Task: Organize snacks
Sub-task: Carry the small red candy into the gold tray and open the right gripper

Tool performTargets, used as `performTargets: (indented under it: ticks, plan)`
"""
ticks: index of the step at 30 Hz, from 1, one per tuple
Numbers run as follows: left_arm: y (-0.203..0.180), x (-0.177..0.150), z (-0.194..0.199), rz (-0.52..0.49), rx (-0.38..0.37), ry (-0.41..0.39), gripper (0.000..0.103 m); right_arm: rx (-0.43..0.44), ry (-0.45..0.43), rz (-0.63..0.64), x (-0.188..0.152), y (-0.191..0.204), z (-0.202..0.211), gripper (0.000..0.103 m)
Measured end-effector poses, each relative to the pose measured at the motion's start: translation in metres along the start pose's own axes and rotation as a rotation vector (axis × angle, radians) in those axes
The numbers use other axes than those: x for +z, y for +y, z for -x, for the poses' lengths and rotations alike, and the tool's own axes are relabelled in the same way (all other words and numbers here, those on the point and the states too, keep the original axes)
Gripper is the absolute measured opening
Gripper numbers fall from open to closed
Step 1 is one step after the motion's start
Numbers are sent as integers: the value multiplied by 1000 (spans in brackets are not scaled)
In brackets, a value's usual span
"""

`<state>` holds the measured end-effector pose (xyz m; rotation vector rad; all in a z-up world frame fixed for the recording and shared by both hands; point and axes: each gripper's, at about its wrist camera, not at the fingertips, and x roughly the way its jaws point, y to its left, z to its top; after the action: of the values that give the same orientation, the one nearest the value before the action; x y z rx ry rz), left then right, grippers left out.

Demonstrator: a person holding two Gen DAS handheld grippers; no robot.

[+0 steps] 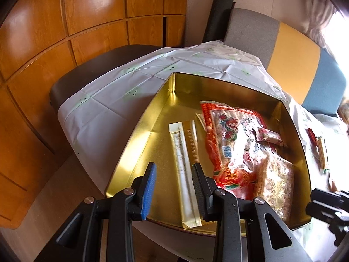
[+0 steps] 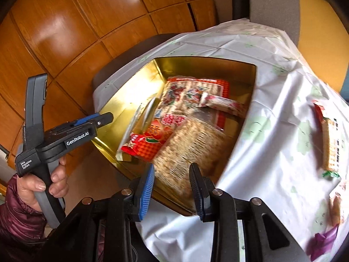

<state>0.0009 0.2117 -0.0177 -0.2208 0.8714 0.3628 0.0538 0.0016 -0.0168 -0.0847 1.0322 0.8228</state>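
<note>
My left claw (image 1: pixel 173 174) hangs over the near edge of the tin (image 1: pixel 139 128), which sits on the covered surface (image 1: pixel 104 109). In the tin, the long stick packet (image 1: pixel 185 170) lies at the left, the big bag (image 1: pixel 231 144) to its right — a small packet (image 1: pixel 270 138) on top of it, a cracker bag (image 1: pixel 277 185) nearer me. Right of the tin, outside it, a wrapped pack (image 2: pixel 329 144) lies on the surface; a chair (image 1: pixel 283 48) stands behind.
</note>
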Motion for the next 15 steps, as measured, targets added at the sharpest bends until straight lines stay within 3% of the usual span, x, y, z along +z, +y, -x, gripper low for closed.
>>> performTargets:
  ticks: [15]
  plan:
    - [-39,-9,13,-114,-38,1,34,-179,-42,-65,-29,-57,46,33]
